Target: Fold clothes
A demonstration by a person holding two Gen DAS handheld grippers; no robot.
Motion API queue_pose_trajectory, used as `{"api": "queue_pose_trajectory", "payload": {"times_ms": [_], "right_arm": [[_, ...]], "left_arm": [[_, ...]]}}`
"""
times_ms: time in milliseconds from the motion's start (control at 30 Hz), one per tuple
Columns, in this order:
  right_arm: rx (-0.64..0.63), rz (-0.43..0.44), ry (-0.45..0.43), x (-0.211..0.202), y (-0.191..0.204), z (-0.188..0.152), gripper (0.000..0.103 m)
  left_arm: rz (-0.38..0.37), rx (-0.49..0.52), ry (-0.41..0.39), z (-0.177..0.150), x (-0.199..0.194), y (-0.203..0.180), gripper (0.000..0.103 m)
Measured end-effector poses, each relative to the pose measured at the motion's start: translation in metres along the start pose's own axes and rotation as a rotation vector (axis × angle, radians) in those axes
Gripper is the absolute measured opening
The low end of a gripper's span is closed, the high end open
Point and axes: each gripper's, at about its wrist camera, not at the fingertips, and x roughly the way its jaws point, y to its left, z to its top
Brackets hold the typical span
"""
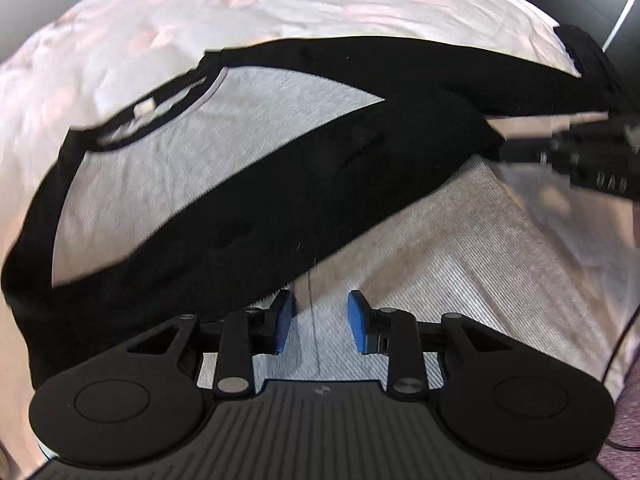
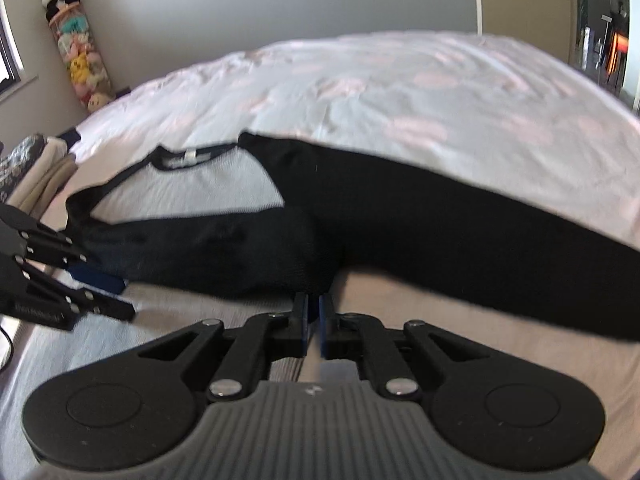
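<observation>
Two grippers: both are over one shirt spread on a bed.
Shirt (image 1: 224, 168): grey body with black sleeves and a black neck band; it lies flat on the bed (image 1: 280, 12), neck toward the far side, hem toward the near side.
Folded sleeve (image 1: 320, 200): one black sleeve lies slantwise across the grey front, from the near left up toward the right.
Other sleeve (image 2: 480, 248): it stretches out to the right over the pale bed cover, well past the grey body.
Neck label (image 1: 145, 109): a small white tag shows inside the collar, at the far left of the shirt.
Left gripper (image 1: 320, 322): its blue pads stand apart with a clear gap; grey cloth lies under them but nothing is pinched between them. The left pad sits just beside the near edge of the folded sleeve.
Right gripper (image 2: 313, 320): its fingers are drawn together, only a thin slit left between them; their tips sit at the near edge of the black cloth where the sleeves meet. Whether a bit of cloth is caught there I cannot tell.
Clothes pile (image 2: 36, 172): folded things lie at the far left edge of the bed.
Toys (image 2: 76, 44): a tall stack of soft toys stands in the far left corner of the room, a panda on top.
</observation>
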Motion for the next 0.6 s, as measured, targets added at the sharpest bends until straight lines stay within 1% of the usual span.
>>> {"api": "queue_pose_trajectory", "payload": {"times_ms": [67, 100, 133, 200, 267, 333, 400, 467, 500, 600], "right_arm": [[-0.010, -0.014, 0.061, 0.006, 0.002, -0.006, 0.007], [-0.016, -0.030, 0.071, 0.007, 0.002, -0.007, 0.007], [-0.018, -0.043, 0.078, 0.007, 0.002, -0.009, 0.007], [0.018, -0.037, 0.057, 0.000, -0.001, -0.007, 0.009], [0.079, -0.039, 0.004, -0.010, -0.009, -0.004, 0.013], [0.147, -0.055, -0.061, -0.016, -0.016, -0.003, 0.013], [0.211, -0.075, -0.127, -0.020, -0.022, -0.001, 0.013], [0.247, -0.094, -0.181, -0.020, -0.025, 0.002, 0.014], [0.257, -0.103, -0.204, -0.020, -0.026, 0.003, 0.014], [0.275, -0.123, -0.249, -0.015, -0.026, 0.008, 0.015]], "left_arm": [[-0.004, -0.022, -0.005, -0.007, -0.010, 0.006, 0.028], [-0.002, -0.032, -0.011, -0.012, -0.015, 0.010, 0.028], [0.008, -0.038, -0.026, -0.016, -0.024, 0.015, 0.028], [0.046, -0.057, -0.061, -0.023, -0.043, 0.030, 0.028], [0.095, -0.086, -0.094, -0.030, -0.064, 0.050, 0.028], [0.165, -0.121, -0.121, -0.034, -0.081, 0.073, 0.028], [0.223, -0.159, -0.129, -0.035, -0.091, 0.096, 0.028], [0.259, -0.214, -0.135, -0.032, -0.097, 0.119, 0.028], [0.270, -0.242, -0.139, -0.030, -0.099, 0.130, 0.028], [0.254, -0.328, -0.139, -0.014, -0.094, 0.157, 0.029]]}}
